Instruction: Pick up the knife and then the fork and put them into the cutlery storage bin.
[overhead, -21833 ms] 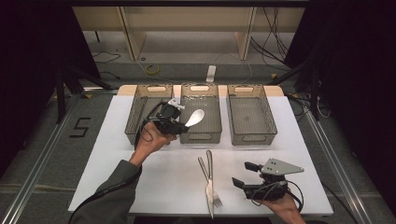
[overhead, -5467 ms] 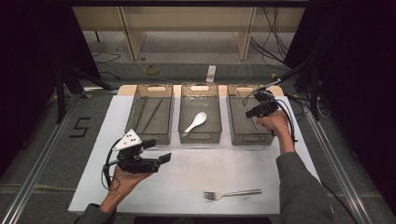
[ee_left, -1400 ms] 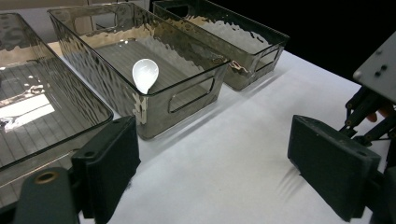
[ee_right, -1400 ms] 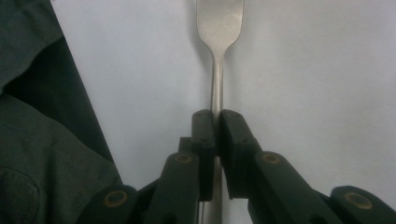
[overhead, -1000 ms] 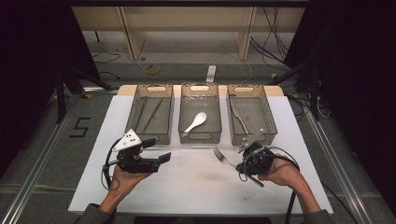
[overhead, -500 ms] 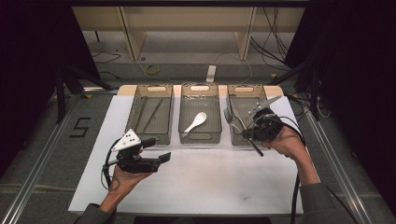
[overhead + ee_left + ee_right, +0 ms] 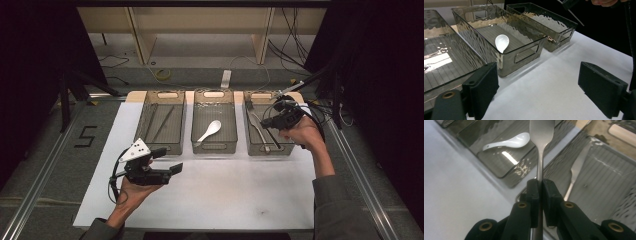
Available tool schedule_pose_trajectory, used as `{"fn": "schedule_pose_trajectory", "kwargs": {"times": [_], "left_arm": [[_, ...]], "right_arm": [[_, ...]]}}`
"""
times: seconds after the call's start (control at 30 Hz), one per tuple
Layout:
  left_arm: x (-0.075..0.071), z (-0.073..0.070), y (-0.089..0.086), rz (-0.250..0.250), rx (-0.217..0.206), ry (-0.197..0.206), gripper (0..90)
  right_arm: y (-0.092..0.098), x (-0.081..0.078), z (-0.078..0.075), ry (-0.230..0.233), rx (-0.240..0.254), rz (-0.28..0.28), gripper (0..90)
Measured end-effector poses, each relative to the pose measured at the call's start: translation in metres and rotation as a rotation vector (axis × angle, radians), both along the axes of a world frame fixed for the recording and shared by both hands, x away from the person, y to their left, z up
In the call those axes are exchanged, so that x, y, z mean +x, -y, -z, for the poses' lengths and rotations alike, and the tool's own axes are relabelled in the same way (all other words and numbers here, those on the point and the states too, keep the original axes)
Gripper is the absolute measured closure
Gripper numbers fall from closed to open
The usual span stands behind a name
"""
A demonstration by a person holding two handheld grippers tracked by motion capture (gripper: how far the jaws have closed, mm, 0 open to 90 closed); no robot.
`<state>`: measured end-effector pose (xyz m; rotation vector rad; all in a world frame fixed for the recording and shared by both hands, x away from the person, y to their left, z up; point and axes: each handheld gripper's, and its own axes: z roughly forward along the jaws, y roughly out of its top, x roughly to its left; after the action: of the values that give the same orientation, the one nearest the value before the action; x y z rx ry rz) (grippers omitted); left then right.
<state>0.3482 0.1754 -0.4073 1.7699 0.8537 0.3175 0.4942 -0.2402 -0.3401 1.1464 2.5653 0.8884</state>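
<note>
Overall light: bright on the white worktop [image 7: 225,200], surroundings black.
Source: overhead, judging by short shadows beside the bins.
Glare: rippled highlights on the clear bins [image 7: 506,32].
Focus: right claw [image 7: 540,185] close and soft; high view slightly grainy.

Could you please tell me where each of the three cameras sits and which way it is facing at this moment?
High view: above the person's side, facing forward and down on the white table and three bins; both forearms, left gripper, right gripper.
Left gripper view: rides the left gripper, looks past its open jaws at the bins.
Right gripper view: rides the right gripper, looks along jaws shut on a fork over the right bin.
All three share the white spoon in the middle bin.
</note>
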Motion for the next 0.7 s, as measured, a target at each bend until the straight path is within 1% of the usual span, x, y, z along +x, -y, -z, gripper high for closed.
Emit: {"fn": "schedule_pose_trajectory", "kwargs": {"times": [0.1,0.33,0.4,0.53,0.7], "left_arm": [[0.000,0.000,0.000,0.000,-0.001,0.001,16.0],[-0.001,-0.001,0.000,-0.001,-0.004,0.006,16.0],[-0.001,-0.001,0.000,0.000,-0.002,0.006,16.0],[-0.001,-0.001,-0.001,-0.002,-0.007,0.007,16.0],[-0.001,-0.001,-0.001,0.000,-0.005,0.011,16.0]], "right_arm": [[0.002,0.009,-0.002,-0.003,0.015,0.028,84.9],[0.004,0.029,0.000,-0.009,-0.003,0.095,84.9],[0.005,0.034,0.003,-0.017,0.001,0.115,84.9],[0.006,0.041,0.011,-0.035,-0.010,0.137,84.9],[0.009,0.045,0.015,-0.034,-0.017,0.167,84.9]]}}
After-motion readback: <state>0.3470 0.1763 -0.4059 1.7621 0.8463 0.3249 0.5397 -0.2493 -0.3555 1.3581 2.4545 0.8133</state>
